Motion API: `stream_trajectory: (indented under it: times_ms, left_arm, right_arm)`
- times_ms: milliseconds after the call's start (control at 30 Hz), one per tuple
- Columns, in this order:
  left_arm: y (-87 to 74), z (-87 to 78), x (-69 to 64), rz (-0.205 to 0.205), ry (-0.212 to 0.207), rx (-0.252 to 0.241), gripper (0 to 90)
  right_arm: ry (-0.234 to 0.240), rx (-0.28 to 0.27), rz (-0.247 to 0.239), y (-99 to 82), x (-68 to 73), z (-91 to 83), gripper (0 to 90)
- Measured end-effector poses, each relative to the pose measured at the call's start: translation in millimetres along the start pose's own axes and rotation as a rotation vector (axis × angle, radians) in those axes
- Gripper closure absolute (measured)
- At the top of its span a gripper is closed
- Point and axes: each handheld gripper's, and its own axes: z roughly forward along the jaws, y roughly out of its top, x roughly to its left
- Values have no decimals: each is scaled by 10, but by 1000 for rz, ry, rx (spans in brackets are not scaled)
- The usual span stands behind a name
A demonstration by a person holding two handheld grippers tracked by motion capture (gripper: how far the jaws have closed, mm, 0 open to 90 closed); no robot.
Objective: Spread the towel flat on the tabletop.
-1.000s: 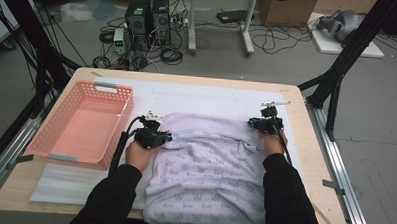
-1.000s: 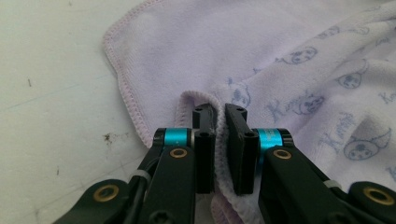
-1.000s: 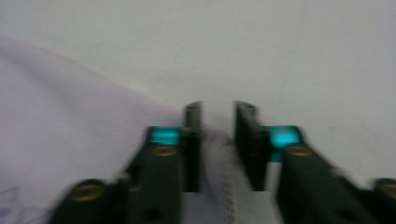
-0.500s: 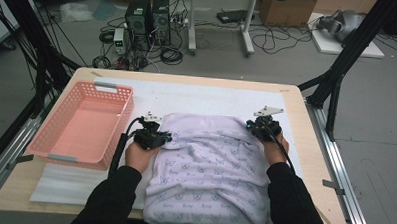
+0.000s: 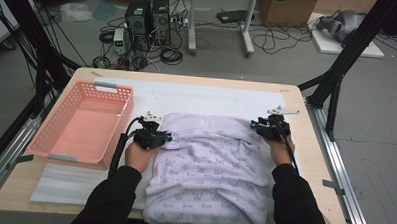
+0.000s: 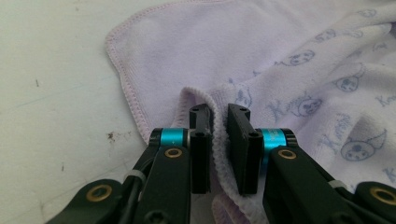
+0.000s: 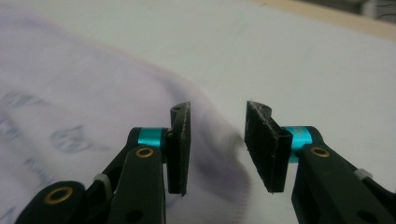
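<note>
Two grippers work one lilac printed towel (image 5: 209, 167) spread on the table's white mat (image 5: 197, 94): left gripper (image 6: 219, 140) pinches its folded hem; right gripper (image 7: 217, 140), jaws just opening, straddles the far corner unpressed. One pink basket (image 5: 80, 133) stands empty.

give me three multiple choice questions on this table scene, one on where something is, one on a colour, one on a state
1. Where is the basket?
A. left of the towel
B. on top of the towel
C. right of the towel

2. What colour is the towel?
A. dark green
B. pale lilac with a small print
C. bright orange

3. How does the left gripper stand?
A. wide open above the basket
B. shut on the towel's edge
C. lying loose on the floor

Answers:
1. A, the high view shows the pink basket at the table's left, beside the towel.
2. B, both gripper views show lilac cloth.
3. B, the left gripper view shows a fold of hem pinched between its jaws.
</note>
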Motion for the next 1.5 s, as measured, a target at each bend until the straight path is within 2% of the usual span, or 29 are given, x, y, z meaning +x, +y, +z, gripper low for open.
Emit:
stream_trajectory:
  times_ms: [67, 100, 200, 333, 400, 533, 633, 700, 767, 800, 833, 900, 933, 967, 1033, 1067, 1100, 1133, 1167, 1200, 1267, 1333, 1367, 1433, 1500]
  left_arm:
    - [-1, 2, -2, 4, 3, 6, 788]
    - [-2, 8, -7, 2, 3, 2, 788]
    - [0, 5, -7, 4, 6, 2, 788]
    - [0, 3, 0, 1, 6, 4, 785]
    - [0, 4, -4, 2, 10, 5, 785]
    - [0, 3, 3, 6, 12, 11, 783]
    - [-1, 5, 9, 1, 14, 9, 779]
    - [-3, 9, 10, -5, 15, 10, 776]
    - [-4, 10, 13, 4, 15, 17, 776]
    - [-4, 13, 11, 2, 15, 17, 776]
    - [-6, 14, 10, 4, 15, 17, 776]
    - [-5, 13, 8, 5, 15, 21, 776]
    - [-6, 12, 6, 5, 15, 22, 776]
    - [-6, 11, 4, 6, 16, 23, 775]
    - [-8, 14, -4, 3, 12, 22, 764]
    - [-8, 15, -8, 4, 12, 24, 751]
    - [-5, 13, -9, 5, 15, 25, 724]
    - [-2, 13, -9, -5, 20, 13, 670]
    - [8, -2, 5, -11, 28, -2, 606]
    - [16, -12, 14, -20, 30, -22, 562]
    - [43, -51, 55, -44, 32, -76, 521]
    - [74, -87, 108, -73, 47, -147, 497]
    - [105, -99, 139, -85, 51, -155, 496]
    - [183, -93, 184, -95, 54, -163, 495]
    - [276, -52, 211, -90, 63, -171, 497]
  right_arm:
    - [-71, -1, 25, 9, -100, -43, 636]
    - [-91, 2, 50, 12, -160, -52, 636]
    - [-128, 7, 101, 29, -275, -57, 633]
    - [-141, 17, 109, 72, -316, 26, 619]
    - [-132, 17, 133, 82, -319, 94, 598]
    - [-111, 59, 111, 104, -289, 273, 587]
    - [-100, 101, 77, 104, -242, 395, 599]
    - [-87, 115, 72, 84, -224, 444, 638]
    - [-56, 112, 89, 77, -227, 446, 757]
    - [-24, 118, 88, 80, -221, 444, 844]
    - [-15, 122, 82, 85, -209, 445, 865]
    - [-5, 143, 26, 113, -215, 439, 879]
    - [-25, 150, -4, 131, -221, 430, 881]
    - [-97, 133, -41, 148, -206, 405, 881]
    - [-209, 24, -85, 184, -183, 330, 880]
    - [-262, -12, -114, 199, -146, 313, 879]
    - [-288, -14, -149, 209, -114, 326, 872]
    - [-291, 12, -175, 202, -83, 361, 852]
    - [-292, 46, -203, 185, -67, 394, 782]
    - [-295, 72, -188, 161, -65, 415, 675]
    - [-279, 63, -120, 130, -108, 388, 651]
    - [-286, 53, -79, 109, -158, 318, 615]
    - [-276, 52, -53, 111, -190, 271, 601]
    - [-273, 18, -12, 110, -231, 157, 592]
    - [-248, -10, 13, 95, -264, 38, 589]
